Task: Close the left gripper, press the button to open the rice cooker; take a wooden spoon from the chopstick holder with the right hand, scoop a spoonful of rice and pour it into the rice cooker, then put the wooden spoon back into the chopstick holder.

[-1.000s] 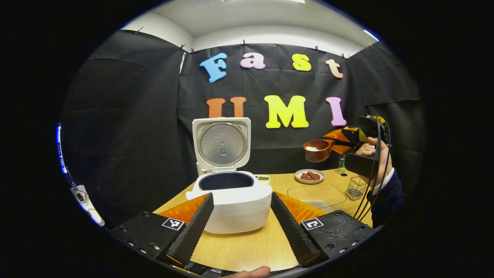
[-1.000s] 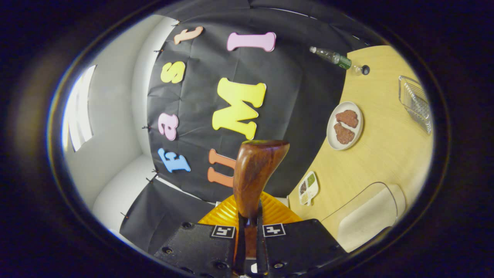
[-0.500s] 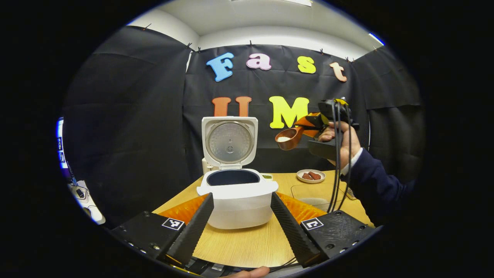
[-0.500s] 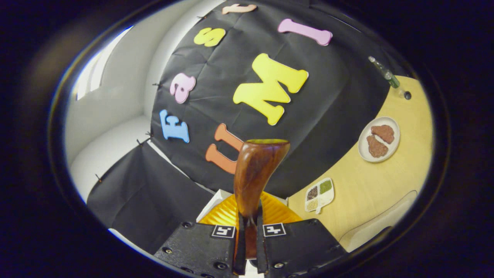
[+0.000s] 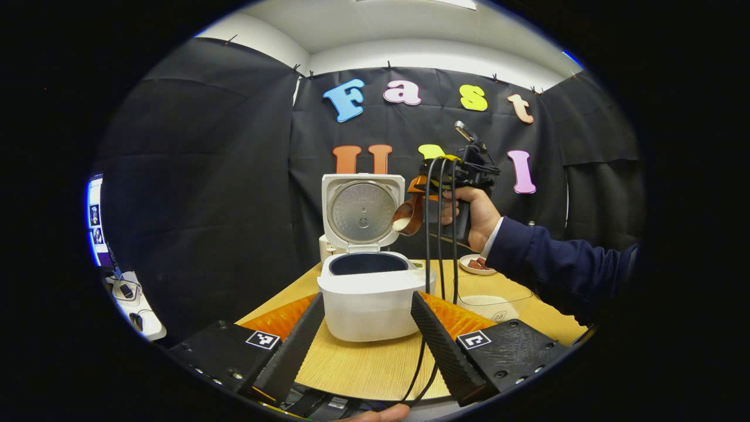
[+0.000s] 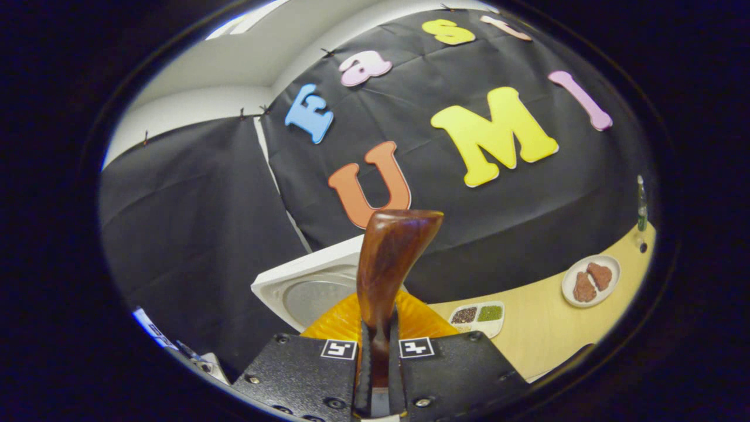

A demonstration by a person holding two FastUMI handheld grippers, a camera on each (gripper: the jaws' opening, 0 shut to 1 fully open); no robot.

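With its lid up, the rice cooker waits as the right gripper — clamped on the wooden spoon — tips rice toward the pot; the left gripper stands spread, idle.

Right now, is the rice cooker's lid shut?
No. In the left gripper view the lid stands upright behind the open pot of the rice cooker.

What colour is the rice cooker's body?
White rice cooker, with a silvery inner lid; clearest in the left gripper view.
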